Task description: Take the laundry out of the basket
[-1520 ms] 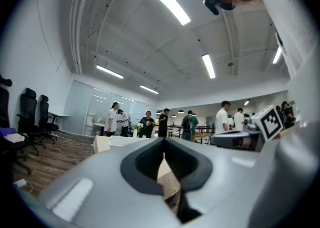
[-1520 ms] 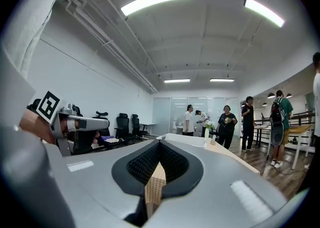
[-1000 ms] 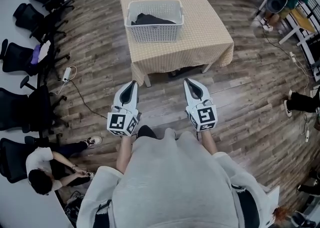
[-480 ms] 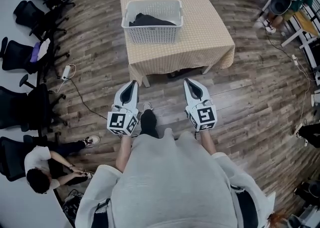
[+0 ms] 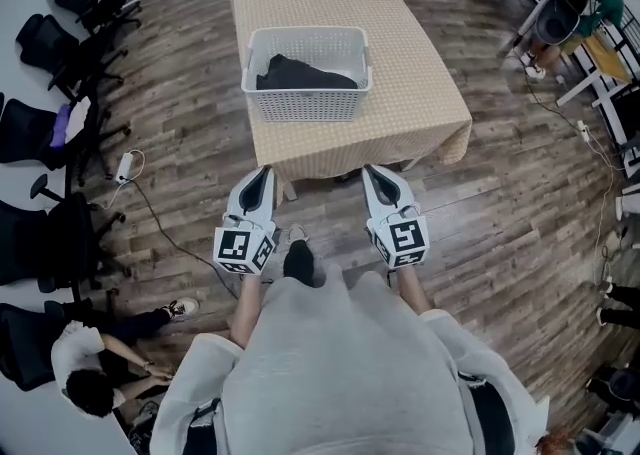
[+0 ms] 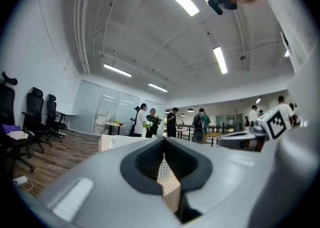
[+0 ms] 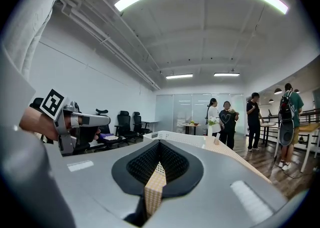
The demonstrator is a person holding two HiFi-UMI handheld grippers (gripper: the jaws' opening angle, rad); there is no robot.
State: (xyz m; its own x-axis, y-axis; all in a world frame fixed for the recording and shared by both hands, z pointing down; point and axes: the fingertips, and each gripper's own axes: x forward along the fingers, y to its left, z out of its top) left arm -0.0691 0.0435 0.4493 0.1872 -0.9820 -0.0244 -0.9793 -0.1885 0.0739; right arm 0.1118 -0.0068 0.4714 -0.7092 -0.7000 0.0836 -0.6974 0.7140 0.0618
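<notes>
We judge this to be the approach step, with nothing lifted yet. Our left claw [image 5: 263, 175] and right claw [image 5: 375, 173] are both pinched closed and empty, held level side by side. The white basket [image 5: 305, 103] sits on the tabletop [image 5: 410, 93] well ahead of both claws, with the dark laundry [image 5: 300, 73] inside. Next we must close in, spread the jaws and reach over the rim.

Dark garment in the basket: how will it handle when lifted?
The dark garment lies slumped in folds, so probably floppy; should drape from a pinch. Low pile, so likely light; could snag on the perforated white basket.
</notes>
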